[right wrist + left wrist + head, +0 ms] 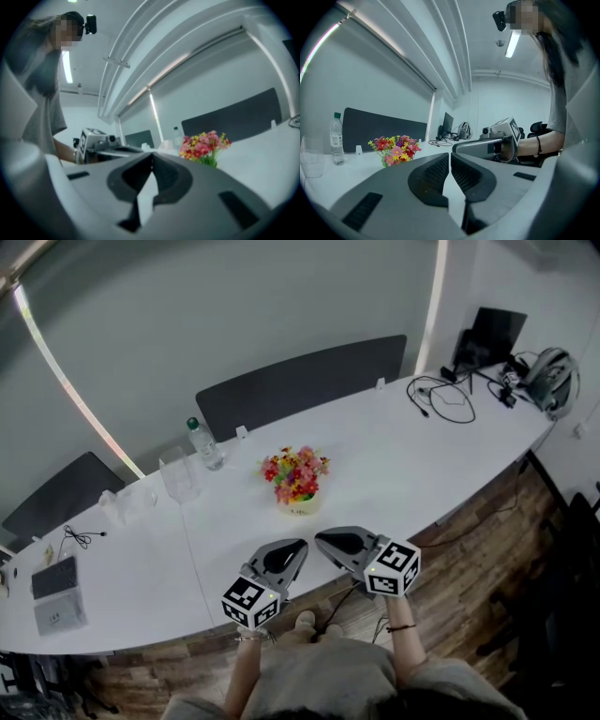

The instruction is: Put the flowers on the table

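Note:
A small bunch of red, pink and yellow flowers [295,475] in a pale pot stands on the white table [394,460], a little in from its near edge. It also shows in the left gripper view as the flowers [394,147] and in the right gripper view as the flowers [204,145]. My left gripper [299,547] and right gripper [320,540] hover side by side over the table's near edge, just short of the pot. Both are shut with nothing between the jaws, tips pointing toward each other. Neither touches the flowers.
A water bottle [203,443] and a clear glass container [178,474] stand left of the flowers. Cables [445,397], a monitor [487,338] and headphones [549,376] lie at the far right end. A keyboard [54,577] sits at the left end. Dark chairs stand behind the table.

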The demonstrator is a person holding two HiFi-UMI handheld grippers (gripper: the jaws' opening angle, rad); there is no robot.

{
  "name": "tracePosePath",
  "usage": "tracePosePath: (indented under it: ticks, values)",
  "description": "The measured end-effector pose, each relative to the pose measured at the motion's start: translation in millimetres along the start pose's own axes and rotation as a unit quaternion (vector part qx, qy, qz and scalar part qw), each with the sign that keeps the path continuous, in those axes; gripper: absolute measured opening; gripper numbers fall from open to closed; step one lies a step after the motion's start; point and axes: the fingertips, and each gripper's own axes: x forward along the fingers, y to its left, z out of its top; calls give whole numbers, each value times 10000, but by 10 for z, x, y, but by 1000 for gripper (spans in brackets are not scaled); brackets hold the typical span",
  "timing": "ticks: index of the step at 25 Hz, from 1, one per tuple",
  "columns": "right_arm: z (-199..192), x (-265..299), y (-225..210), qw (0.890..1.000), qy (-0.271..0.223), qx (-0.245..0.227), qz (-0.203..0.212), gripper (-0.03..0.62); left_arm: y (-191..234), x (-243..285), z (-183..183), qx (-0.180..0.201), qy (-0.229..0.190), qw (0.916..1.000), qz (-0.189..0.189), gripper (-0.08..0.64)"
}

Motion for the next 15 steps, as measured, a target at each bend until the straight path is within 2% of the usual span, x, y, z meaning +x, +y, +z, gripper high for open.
tracePosePath:
  ticks: [6, 15]
  values:
    - [74, 7, 25, 9999, -56, -99, 75, 25, -30, 13, 9, 17, 6, 10000, -88, 21]
    - [178, 60, -6, 9995, -109, -256, 142, 25, 70, 11, 144, 109, -118, 9999, -20, 18]
